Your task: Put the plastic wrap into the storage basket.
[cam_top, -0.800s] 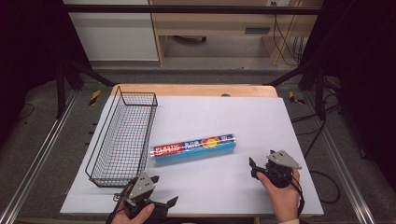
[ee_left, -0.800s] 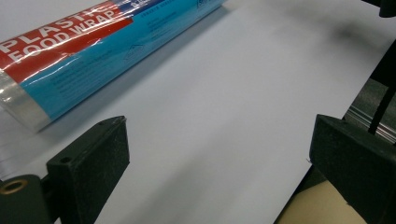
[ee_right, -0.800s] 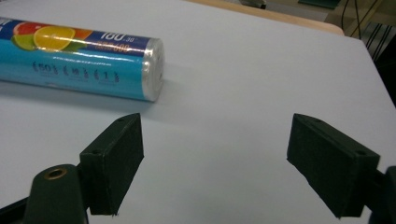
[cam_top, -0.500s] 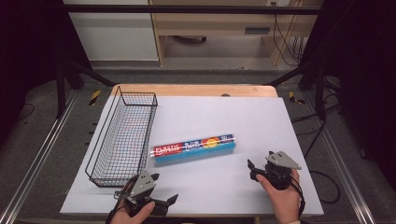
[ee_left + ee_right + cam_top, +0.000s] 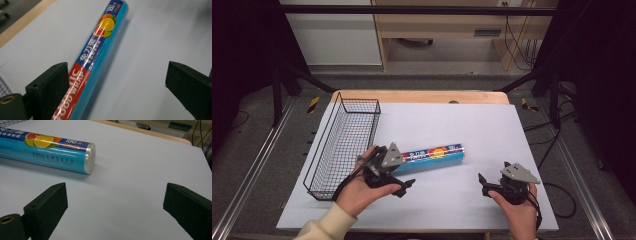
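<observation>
The roll of plastic food wrap point(image 5: 432, 156) lies flat on the white table sheet point(image 5: 472, 125), just right of the black wire basket point(image 5: 343, 145). The left gripper point(image 5: 115, 82) stands at the roll's near end, jaws wide, the roll beside its left jaw and not clamped. The right gripper point(image 5: 115, 205) hovers well apart to the right, jaws wide and empty.

place: lab
signs: black frame point(image 5: 422, 9) over the worktop point(image 5: 472, 125), floor rails point(image 5: 252, 170), loose cables point(image 5: 517, 40)
</observation>
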Available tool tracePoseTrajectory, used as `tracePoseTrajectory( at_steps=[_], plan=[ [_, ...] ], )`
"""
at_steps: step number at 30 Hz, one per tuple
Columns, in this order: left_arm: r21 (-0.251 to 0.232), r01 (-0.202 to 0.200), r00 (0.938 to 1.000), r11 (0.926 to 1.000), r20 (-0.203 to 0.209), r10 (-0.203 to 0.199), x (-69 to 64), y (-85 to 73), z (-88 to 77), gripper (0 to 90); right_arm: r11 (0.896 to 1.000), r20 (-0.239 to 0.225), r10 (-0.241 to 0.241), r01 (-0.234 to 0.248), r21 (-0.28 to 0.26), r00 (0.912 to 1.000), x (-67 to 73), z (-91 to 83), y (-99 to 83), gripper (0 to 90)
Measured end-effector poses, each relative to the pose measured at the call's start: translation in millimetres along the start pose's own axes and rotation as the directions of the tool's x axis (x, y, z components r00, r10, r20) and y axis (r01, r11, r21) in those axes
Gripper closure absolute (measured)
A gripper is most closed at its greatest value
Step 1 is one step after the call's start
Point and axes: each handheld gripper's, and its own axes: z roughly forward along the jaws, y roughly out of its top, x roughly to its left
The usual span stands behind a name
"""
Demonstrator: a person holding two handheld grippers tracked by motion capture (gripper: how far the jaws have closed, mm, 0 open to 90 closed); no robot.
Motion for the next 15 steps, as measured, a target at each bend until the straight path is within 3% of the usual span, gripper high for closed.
tracePoseTrajectory(
  at_steps=[1,2,3,4,5,6,7,13,15],
  plan=[
    [0.016,-0.012,0.9999,0.9998,0.009,0.012,2.8,3.6,5.2,5.2,1.0,0.0,0.0,0.0,0.0,1.0,0.0,0.0,0.0,6.1],
    [0.058,-0.037,0.999,0.9976,0.027,0.036,11.1,9.9,20.5,5.2,1.0,-0.006,-0.006,0.006,0.003,1.0,0.1,0.4,-0.1,6.1],
    [0.058,-0.037,0.999,0.9976,0.027,0.036,11.1,9.9,20.5,5.3,1.0,-0.006,-0.006,0.006,0.003,1.0,0.1,0.4,-0.1,6.1],
    [0.09,-0.051,0.9982,0.9947,0.036,0.048,19.7,12.9,36.0,6.0,1.0,-0.012,-0.002,0.002,0.002,0.9999,1.3,0.0,0.1,6.4],
    [0.09,-0.051,0.9982,0.9947,0.036,0.048,19.7,12.9,36.0,6.3,1.0,-0.012,-0.002,0.002,0.002,0.9999,1.3,0.0,0.1,6.4],
    [0.101,-0.057,0.998,0.9932,0.032,0.054,24.9,13.9,45.1,6.3,1.0,-0.014,-0.006,0.006,0.002,0.9999,1.6,-0.2,0.2,6.6],
    [0.132,-0.06,0.9971,0.9894,0.054,0.053,33.2,14.4,59.7,7.3,1.0,-0.02,-0.009,0.009,0.001,0.9998,2.5,0.0,0.2,6.8],
    [0.152,-0.06,0.9957,0.9865,0.079,0.048,44.0,15.4,81.7,9.8,1.0,-0.028,-0.006,0.006,-0.005,0.9996,2.0,0.2,0.3,7.7],
    [0.175,-0.069,0.9936,0.9822,0.101,0.052,47.8,14.4,90.2,9.8,1.0,-0.04,-0.004,0.004,-0.004,0.9992,2.1,0.7,0.5,8.3]
  ],
)
